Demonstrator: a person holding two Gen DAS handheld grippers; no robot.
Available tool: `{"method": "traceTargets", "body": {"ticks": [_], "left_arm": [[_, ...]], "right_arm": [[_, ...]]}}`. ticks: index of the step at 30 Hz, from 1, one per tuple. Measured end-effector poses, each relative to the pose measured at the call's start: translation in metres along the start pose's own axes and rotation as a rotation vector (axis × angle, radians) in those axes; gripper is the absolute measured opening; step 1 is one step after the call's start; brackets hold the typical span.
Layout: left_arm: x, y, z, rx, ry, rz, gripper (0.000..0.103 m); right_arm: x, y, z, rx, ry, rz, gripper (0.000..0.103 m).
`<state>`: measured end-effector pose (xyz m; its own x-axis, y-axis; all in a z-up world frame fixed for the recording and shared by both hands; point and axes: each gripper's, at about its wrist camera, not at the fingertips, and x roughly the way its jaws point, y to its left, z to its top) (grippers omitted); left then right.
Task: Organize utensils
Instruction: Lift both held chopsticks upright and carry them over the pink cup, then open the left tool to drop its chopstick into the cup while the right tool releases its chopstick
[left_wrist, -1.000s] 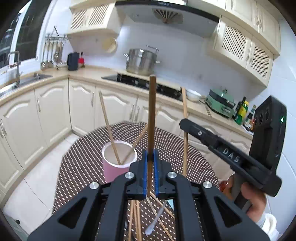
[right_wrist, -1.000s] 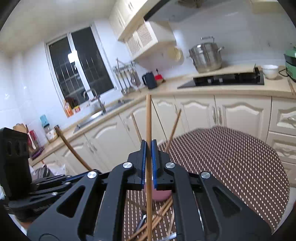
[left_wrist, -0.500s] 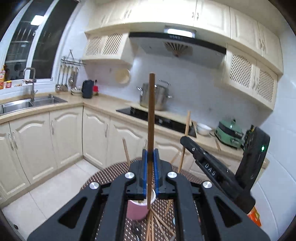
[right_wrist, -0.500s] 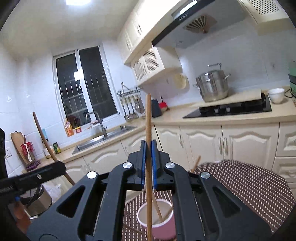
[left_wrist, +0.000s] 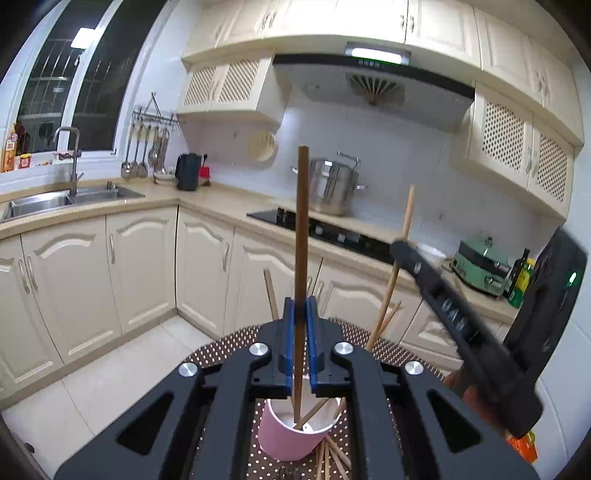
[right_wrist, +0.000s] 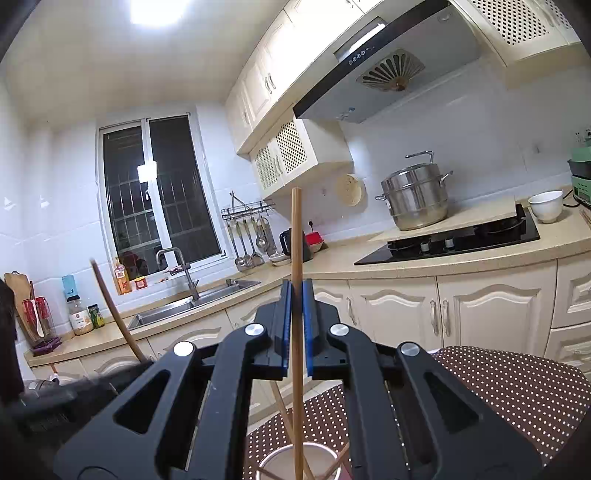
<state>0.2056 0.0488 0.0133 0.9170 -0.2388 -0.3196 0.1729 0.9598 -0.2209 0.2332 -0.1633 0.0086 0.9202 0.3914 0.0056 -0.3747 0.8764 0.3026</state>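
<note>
A: We've got the left gripper (left_wrist: 300, 345) clamped tight on a dark brown chopstick (left_wrist: 302, 236), standing nearly upright, its lower tip already down inside the pink cup (left_wrist: 288, 439).

B: And the right gripper (right_wrist: 296, 328) has its blue pads pinched on a paler wooden chopstick (right_wrist: 296, 236), also upright, its lower end reaching down over the cup's rim (right_wrist: 280, 458) at the bottom of that view.

A: How do these handle, do we reckon?

B: Light, stiff, thin sticks, we'd say. Smooth wood, so they could pivot or slide between the pads. We're holding each partway along the shaft, a long stretch above the jaws; a low grip like that should steer the tip well.

A: More chopsticks lean in the cup, and loose ones (left_wrist: 332, 461) lie on the dotted tablecloth (left_wrist: 221, 350) just beside it.

B: The cup looks light too; a sideways knock might tip it.

A: Any writing?

B: Letters on the right gripper's side in the left view, too blurred for us to read. Bottle labels by the window, too small.
</note>
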Motion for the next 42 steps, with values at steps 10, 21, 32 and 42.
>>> {"method": "traceTargets", "body": {"ticks": [10,21,32,42], "left_arm": [[0.027,0.010,-0.027,-0.003,0.042,0.012,0.007],[0.020,0.019,-0.032,-0.036,0.037,0.034,0.043],[-0.002,0.016,-0.035,0.035,-0.020,0.144,0.059],[-0.018,0.016,-0.038,0.074,-0.038,0.215,0.064]], "right_arm": [[0.008,-0.001,-0.020,-0.026,0.036,-0.008,0.007],[-0.007,-0.001,-0.034,-0.031,0.078,-0.012,0.007],[-0.019,0.003,-0.038,-0.055,0.096,-0.018,0.007],[-0.025,0.003,-0.049,-0.065,0.156,-0.034,0.007]]}}
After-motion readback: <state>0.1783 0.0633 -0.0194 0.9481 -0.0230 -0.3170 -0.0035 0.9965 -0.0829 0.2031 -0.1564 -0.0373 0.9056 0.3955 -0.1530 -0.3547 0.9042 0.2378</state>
